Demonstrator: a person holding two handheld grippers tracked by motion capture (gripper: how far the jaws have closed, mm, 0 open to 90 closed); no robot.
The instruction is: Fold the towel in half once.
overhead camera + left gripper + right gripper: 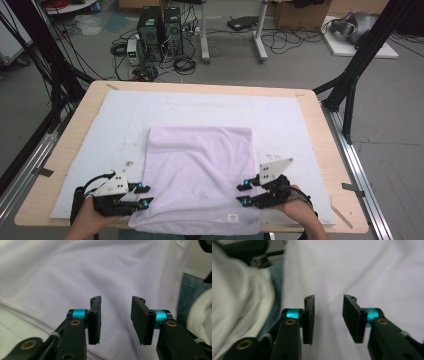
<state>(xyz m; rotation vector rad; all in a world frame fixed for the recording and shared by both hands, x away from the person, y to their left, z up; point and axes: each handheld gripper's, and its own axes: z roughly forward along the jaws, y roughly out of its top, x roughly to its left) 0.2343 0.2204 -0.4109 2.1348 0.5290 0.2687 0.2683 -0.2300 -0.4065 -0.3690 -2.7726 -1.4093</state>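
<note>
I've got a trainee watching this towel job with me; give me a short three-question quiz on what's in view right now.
1. True or false: the left gripper is clamped on the lilac towel.
2. Which part of the towel hangs over the table edge? A) far edge B) near edge C) no part
3. Fill in: the towel lies on a white ____ that covers most of the tabletop.

Key
1. False. In the left gripper view its jaws stand apart with nothing between them; the right gripper is open too.
2. B. The near edge, with its small label, droops toward the person.
3. Mat.
</note>
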